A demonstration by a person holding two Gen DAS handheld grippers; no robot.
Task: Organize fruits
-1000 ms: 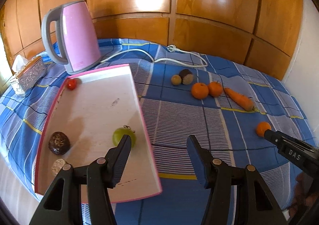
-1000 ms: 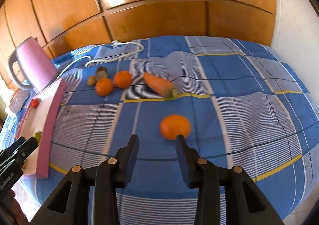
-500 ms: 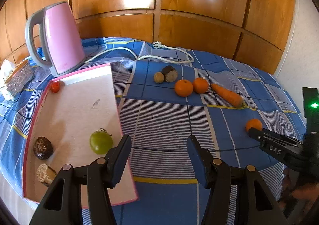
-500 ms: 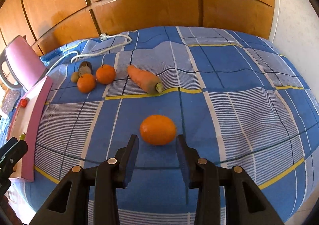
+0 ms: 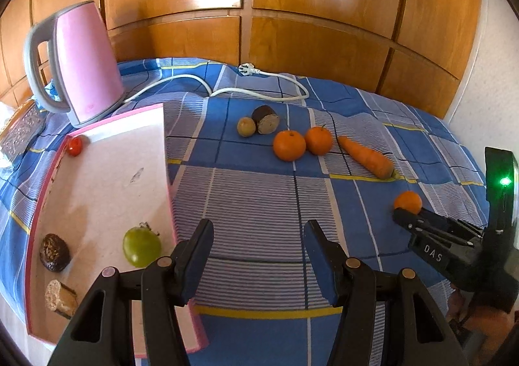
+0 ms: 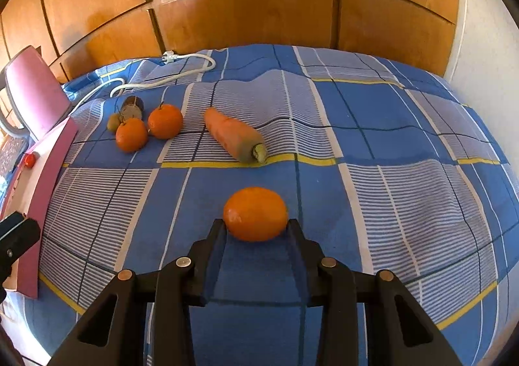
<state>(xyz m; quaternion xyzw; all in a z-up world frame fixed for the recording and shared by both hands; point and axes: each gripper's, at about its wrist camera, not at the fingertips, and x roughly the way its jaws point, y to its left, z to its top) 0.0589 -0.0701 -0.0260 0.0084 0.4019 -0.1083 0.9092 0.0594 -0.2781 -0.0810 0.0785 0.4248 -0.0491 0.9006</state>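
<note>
While unsorted: three oranges (image 5: pixel 289 146), one carrot (image 5: pixel 366 157).

left gripper (image 5: pixel 258 252) jaws apart, nothing between them, above the striped cloth (image 5: pixel 259 204) by the pink tray (image 5: pixel 167 152) edge. tray holds green fruit (image 5: pixel 141 246), small red one (image 5: pixel 74 147), two brown pieces. right gripper (image 5: pixel 402 215) tips at the lone orange (image 5: pixel 407 201).

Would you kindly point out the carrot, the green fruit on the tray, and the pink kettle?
carrot (image 6: pixel 232 133): right wrist view, middle of its body.
green fruit (image 5: pixel 141 246): left wrist view, centre of its skin.
pink kettle (image 5: pixel 86 61): left wrist view, side of its body.
</note>
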